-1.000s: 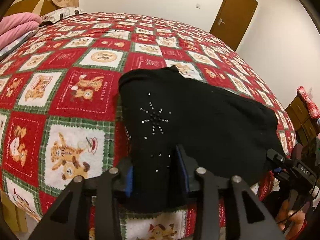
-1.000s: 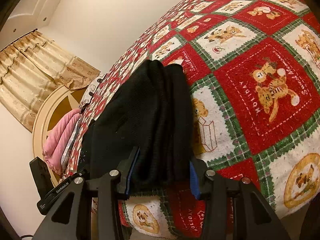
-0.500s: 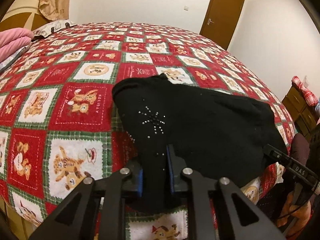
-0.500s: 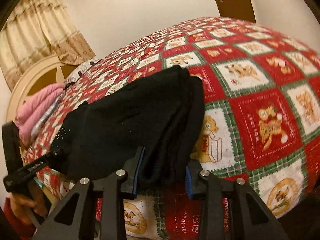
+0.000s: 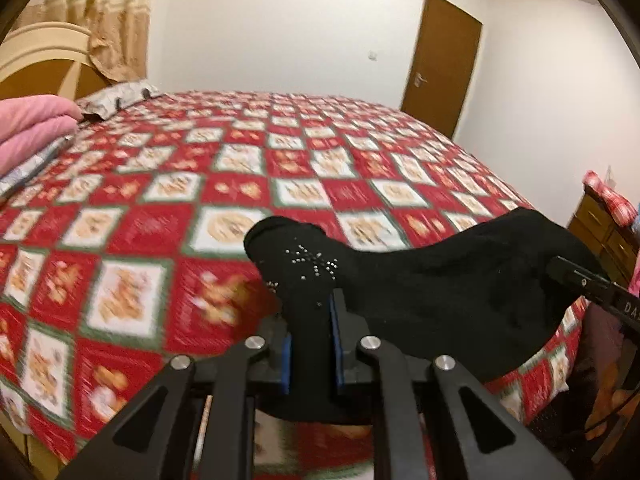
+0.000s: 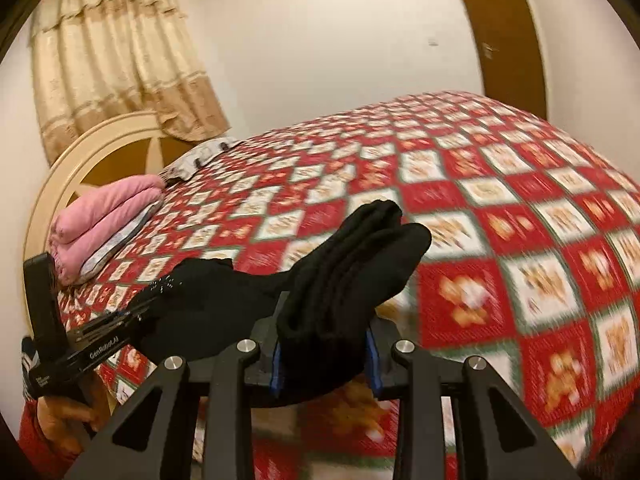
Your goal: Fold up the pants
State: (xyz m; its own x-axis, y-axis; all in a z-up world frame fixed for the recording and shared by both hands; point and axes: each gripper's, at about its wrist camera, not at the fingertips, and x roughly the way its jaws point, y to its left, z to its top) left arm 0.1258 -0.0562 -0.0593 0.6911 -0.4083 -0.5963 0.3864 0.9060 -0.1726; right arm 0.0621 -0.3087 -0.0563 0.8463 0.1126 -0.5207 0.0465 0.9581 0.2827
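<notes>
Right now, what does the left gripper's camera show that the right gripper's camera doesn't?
Only the left wrist view shows the wooden dresser and the whole brown door.

Only the right wrist view shows the hand that carries the left gripper.

Both show the black pants, pinched by the left gripper and the right gripper, over the red patterned bedspread, and the folded pink blanket.

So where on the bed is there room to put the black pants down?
Most of the red patchwork quilt is bare, from the black pants back toward the door. It is crowded only at the headboard side, where the pink folded blankets and a pillow lie.
</notes>
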